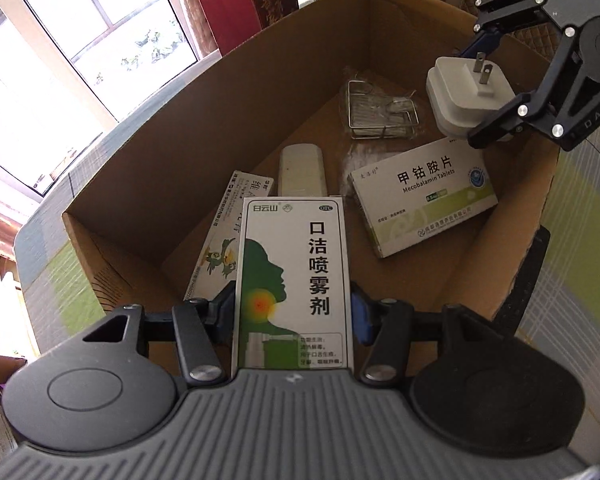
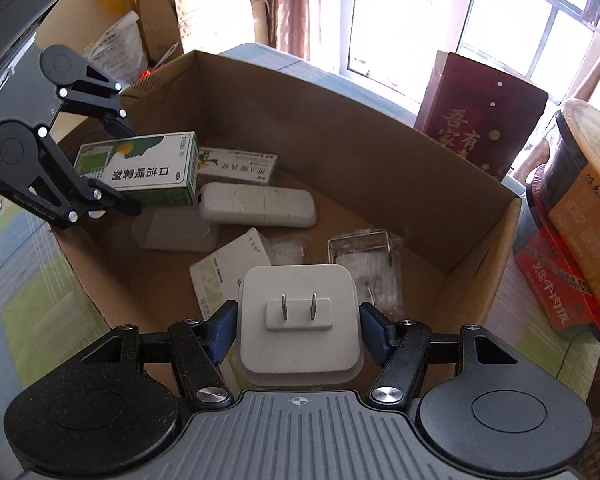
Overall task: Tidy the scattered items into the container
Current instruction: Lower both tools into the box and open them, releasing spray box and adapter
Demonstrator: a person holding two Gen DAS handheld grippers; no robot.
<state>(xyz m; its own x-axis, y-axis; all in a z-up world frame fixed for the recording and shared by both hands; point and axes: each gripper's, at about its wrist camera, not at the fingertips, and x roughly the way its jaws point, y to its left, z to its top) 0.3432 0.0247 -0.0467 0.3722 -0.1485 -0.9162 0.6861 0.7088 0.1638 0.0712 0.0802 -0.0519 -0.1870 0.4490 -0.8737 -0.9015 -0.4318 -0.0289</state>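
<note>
The left gripper [image 1: 294,312] jaws hold a light, crushable spray box [image 1: 294,280] by its sides; the right gripper [image 2: 298,330] jaws clamp a hard, smooth plug [image 2: 298,320]. Both hang over the cardboard box [image 2: 340,120], spray box at its 9 o'clock side.

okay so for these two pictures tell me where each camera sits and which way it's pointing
Left wrist: sits on the left gripper, looking down into the brown cardboard box; its own fingers grip a green-and-white throat spray carton, with the right gripper at upper right.
Right wrist: sits on the right gripper, facing into the box from another side; its fingers flank a white two-pin plug adapter, with the left gripper upper left.
Shared: box, both held items, white Mecobalamin tablet box.
</note>
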